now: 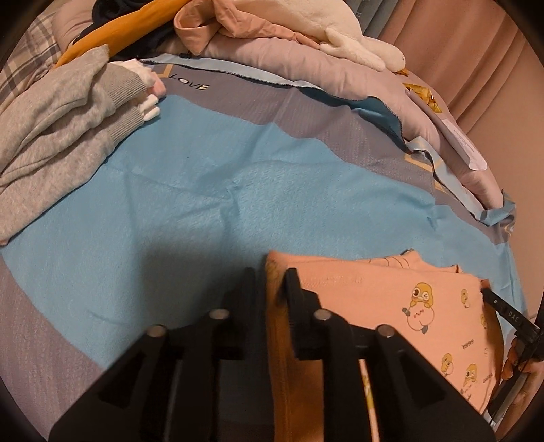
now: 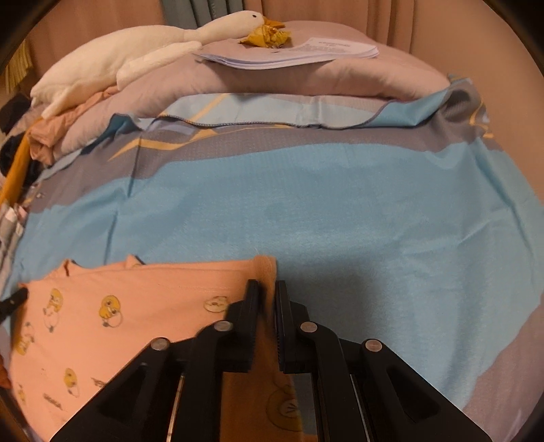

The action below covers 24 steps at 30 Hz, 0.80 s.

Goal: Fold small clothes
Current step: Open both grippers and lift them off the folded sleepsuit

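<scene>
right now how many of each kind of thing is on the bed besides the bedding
pink duck-print garment: 1
grey sweater: 1
orange cloth: 1
white plush goose: 1
stack of papers: 1
crumpled yellow wrapper: 1
total: 6

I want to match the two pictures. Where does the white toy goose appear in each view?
Left wrist view: the toy goose lies at the top right, on the bedding pile.
Right wrist view: the toy goose lies at the top left, head toward the centre.
Shared landmark: the peach garment, gripped by both grippers.
</scene>
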{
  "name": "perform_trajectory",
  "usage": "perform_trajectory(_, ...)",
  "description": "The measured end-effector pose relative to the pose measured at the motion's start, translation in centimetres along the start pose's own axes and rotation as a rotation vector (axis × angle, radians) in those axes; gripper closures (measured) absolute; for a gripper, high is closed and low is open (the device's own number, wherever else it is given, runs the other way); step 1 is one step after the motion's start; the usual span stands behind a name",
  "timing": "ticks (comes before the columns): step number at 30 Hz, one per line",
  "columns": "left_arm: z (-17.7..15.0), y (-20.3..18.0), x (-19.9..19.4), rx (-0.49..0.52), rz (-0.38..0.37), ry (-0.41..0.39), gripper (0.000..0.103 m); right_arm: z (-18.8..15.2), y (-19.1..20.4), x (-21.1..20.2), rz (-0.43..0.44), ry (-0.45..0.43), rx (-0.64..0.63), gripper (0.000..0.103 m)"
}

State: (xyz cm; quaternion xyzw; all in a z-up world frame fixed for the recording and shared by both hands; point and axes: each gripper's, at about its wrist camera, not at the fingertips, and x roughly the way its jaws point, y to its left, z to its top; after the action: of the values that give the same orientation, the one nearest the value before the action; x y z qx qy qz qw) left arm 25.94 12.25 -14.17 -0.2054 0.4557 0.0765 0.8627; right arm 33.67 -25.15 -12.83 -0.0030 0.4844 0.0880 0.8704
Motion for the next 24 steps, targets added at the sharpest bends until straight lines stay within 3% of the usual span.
perform_trajectory(4, -0.9, 0.5, -1.9, -0.029, -0.018, -0.003, 0.053, -0.6, -0.4, -1.5, -0.007, -0.01, 0.001, 0.099)
perform_trajectory(5, -1.3, 0.6, -2.7, -0.035, -0.03, -0.006, 0.047, -0.7, -0.5, -1.9, -0.008, -0.016, 0.002, 0.093)
perform_trajectory(8, -2.7, 0.7, -4.8, -0.035, -0.051, -0.018, 0.032, -1.6, -1.0, -3.9, 0.008, -0.051, 0.015, 0.063)
perform_trajectory(11, -4.5, 0.7, -7.0, -0.022, -0.068, -0.029, 0.02, -2.8, -1.6, -6.0, 0.02, -0.077, 0.039, 0.058)
perform_trajectory(17, -8.6, 0.9, -9.7, -0.028, -0.107, -0.023, 0.016, -5.9, -2.4, -9.4, 0.047, -0.126, 0.064, 0.041)
perform_trajectory(24, -12.8, 0.9, -10.8, -0.032, -0.127, 0.009, 0.016, -11.5, -3.7, -10.5, 0.073, -0.095, 0.147, 0.04)
